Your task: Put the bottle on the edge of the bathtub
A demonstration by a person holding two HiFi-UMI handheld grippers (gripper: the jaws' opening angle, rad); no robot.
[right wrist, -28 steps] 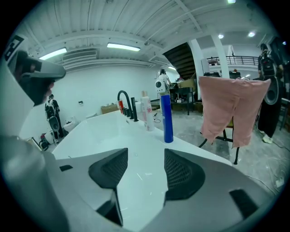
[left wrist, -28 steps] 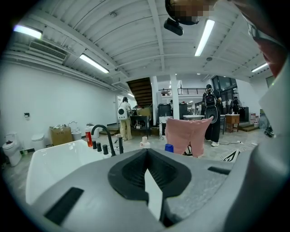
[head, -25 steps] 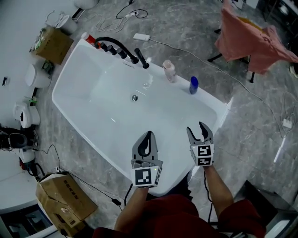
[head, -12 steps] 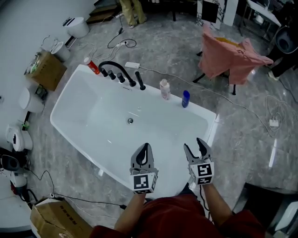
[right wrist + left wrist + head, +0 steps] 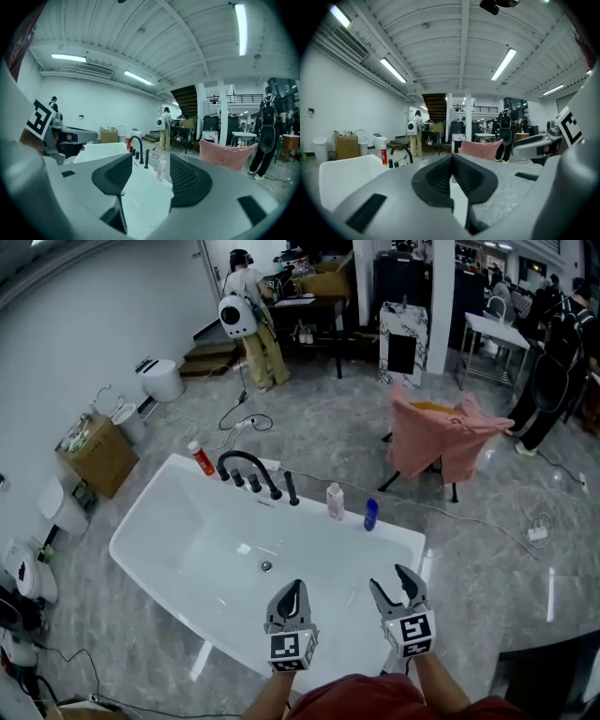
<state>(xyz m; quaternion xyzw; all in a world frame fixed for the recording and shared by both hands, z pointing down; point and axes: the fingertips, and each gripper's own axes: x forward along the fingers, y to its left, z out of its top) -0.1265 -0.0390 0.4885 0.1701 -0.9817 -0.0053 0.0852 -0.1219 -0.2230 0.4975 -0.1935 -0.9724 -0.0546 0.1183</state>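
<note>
**Bottle on tub rim: both grippers empty**

Item: bottle [image 5: 335,501], pale pink-white, upright, small, slim body with a narrower cap. It stands on the far rim of the tub [image 5: 178,531], straight ahead of the right gripper [image 5: 392,583] and well apart from it. It already sits on the edge. Which of three bottles the task means is unclear; this one lines up with the right jaws.

Handling, judged: likely light, stiff plastic, smooth, possibly wet and slippery; the narrow base would tip easily. Best taken at mid-body, below the cap.

Neighbours: blue bottle [image 5: 371,514] just right of it; black tap [image 5: 246,468] to its left; red bottle [image 5: 200,460] beyond the tap.

Right gripper: jaws spread wide, nothing between them. Left gripper [image 5: 292,591]: jaws pressed together, holding nothing. Both hover over the near rim.
</note>
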